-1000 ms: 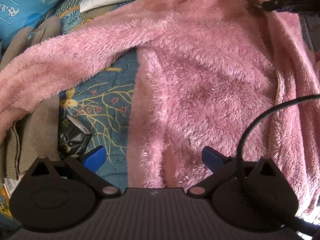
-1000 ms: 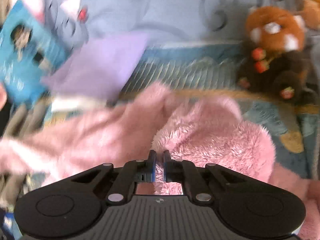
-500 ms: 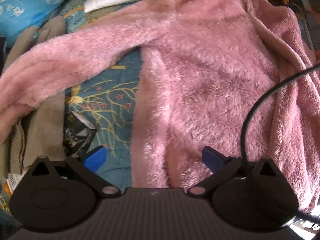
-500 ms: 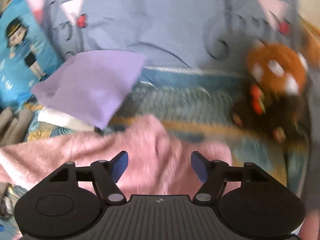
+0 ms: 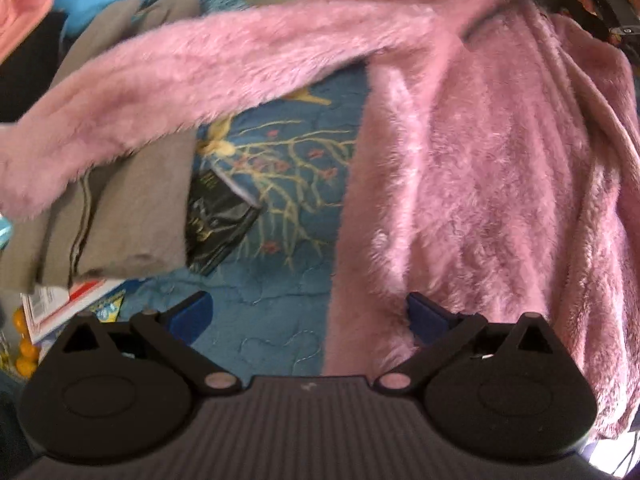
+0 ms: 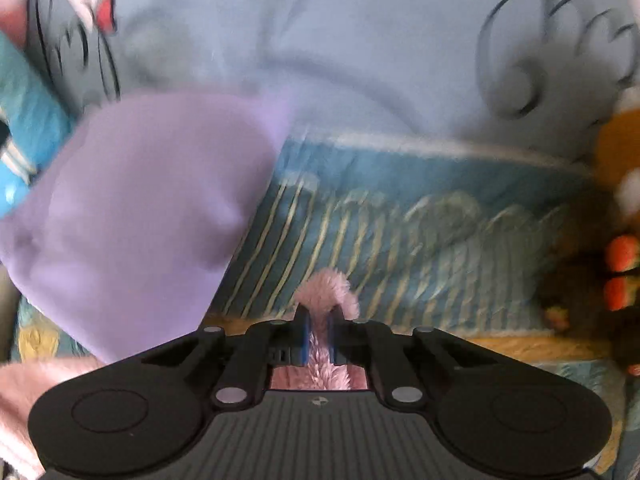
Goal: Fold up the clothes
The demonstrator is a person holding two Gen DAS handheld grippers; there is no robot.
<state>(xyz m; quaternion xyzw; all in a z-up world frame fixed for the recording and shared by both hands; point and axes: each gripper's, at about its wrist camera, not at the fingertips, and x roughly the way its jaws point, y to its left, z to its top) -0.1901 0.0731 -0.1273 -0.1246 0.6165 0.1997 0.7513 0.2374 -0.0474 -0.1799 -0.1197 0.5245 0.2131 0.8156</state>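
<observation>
Left gripper: jaws wide, nothing between pads, poised over hem edge of pink fleece jacket spread on blue bedspread. Right gripper: jaws have just been closing, now narrow, pinching fleece tuft. Sleeve stretches out across grey folded clothes. Beyond: lilac cloth, plush toy. Step, likely: gripping jacket top for 1st fold. Next: left needs hold on hem.

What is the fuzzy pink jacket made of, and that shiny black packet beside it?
The pink jacket looks like plush fleece or faux fur: long, soft fibres stand up all over it and catch the light. The black packet looks like thin plastic film or foil: it is glossy, crinkled and shows printed lettering. Which of the two it is cannot be told.
</observation>
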